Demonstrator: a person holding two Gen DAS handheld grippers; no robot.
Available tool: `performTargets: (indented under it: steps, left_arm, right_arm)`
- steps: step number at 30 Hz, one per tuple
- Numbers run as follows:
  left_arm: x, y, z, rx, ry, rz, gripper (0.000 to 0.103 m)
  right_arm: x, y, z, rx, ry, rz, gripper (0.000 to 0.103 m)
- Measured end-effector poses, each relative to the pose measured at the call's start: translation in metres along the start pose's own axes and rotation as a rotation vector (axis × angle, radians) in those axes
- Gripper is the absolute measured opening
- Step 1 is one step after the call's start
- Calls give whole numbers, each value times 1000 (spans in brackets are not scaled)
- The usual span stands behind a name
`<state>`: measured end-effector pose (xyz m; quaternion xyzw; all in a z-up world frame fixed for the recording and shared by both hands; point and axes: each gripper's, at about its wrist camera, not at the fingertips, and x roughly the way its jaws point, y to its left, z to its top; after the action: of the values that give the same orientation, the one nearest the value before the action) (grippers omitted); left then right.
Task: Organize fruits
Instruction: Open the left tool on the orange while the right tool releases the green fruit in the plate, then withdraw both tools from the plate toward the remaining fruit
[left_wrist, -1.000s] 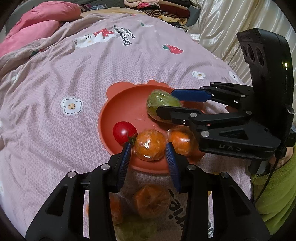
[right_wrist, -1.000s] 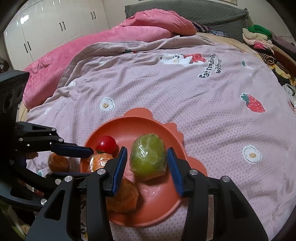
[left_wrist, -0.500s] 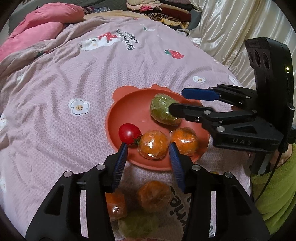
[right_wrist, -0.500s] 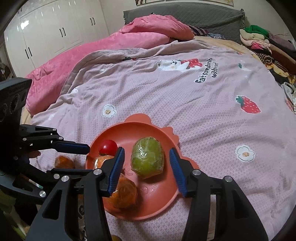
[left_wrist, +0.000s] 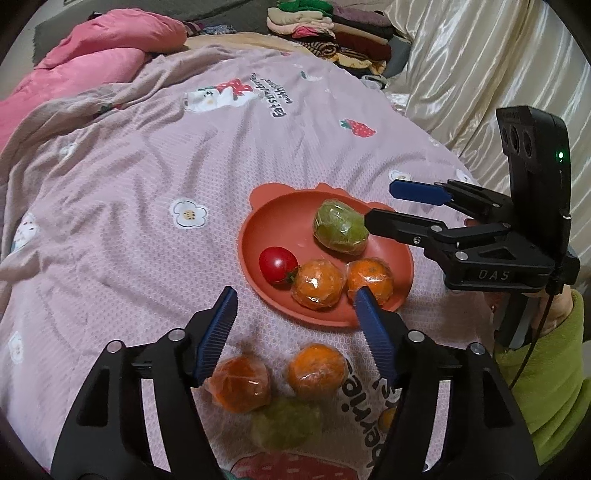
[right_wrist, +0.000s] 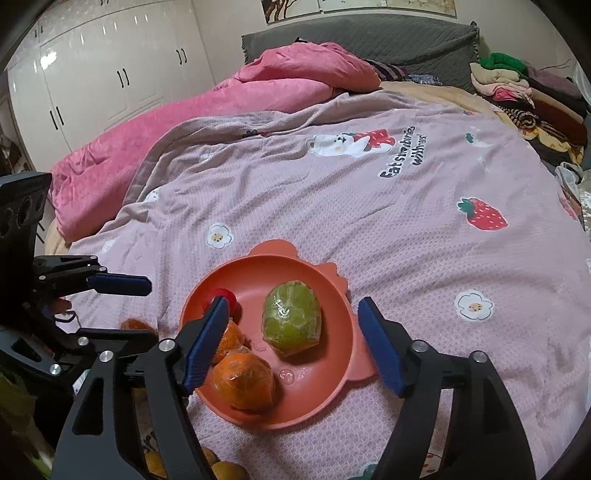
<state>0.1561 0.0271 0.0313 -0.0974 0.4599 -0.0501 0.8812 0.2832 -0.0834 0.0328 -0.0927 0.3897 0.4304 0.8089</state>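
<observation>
**Entry: fruit on printed bedspread, both grippers withdrawn from plate**

**Key relation.** The left gripper (left_wrist: 295, 306) has jaws that stand apart and have just been opening; nothing is clamped. The loose fruit lies below and behind its fingertips, at lower centre of the left wrist view, between the two black finger frames. The plate (left_wrist: 266, 225) lies ahead of the tips, at centre right. The left gripper is the nearer to the loose pieces; the right gripper (right_wrist: 291, 317) hangs over the plate, jaws likewise apart and just opened, empty, the green fruit showing between them but untouched. A pick, in my judgement, calls for the left gripper to draw back and dip toward the lower edge of the frame. The loose fruits are roundish, with no clear long axis.

**Count, on the plate.**
- Wrapped oranges (left_wrist: 318, 283): two, side by side at the near rim, touching.
- Wrapped green fruit (left_wrist: 340, 226): one, toward the far right of the plate.
- Cherry tomato (left_wrist: 277, 263): one, just left of the oranges.

**Count, off the plate (left wrist view).**
- Loose wrapped oranges (left_wrist: 317, 366): two, near each other.
- Loose green fruit (left_wrist: 286, 424): one, blurred, below them.
- Further yellow-orange pieces show at the lower left of the right wrist view; number unclear.

**Surface.** Bedspread (left_wrist: 129, 206), soft and creased; round fruit may roll.
</observation>
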Motion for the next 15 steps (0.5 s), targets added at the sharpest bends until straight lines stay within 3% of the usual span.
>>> performTargets:
  steps: [2, 15]
  left_arm:
    - [-4, 1, 0, -6, -14, 1, 69]
    - [-30, 6, -3, -30, -73, 21, 85]
  right_arm:
    - [-2, -1, 0, 8, -7, 4, 78]
    - [-14, 0, -1, 16, -36, -11, 91]
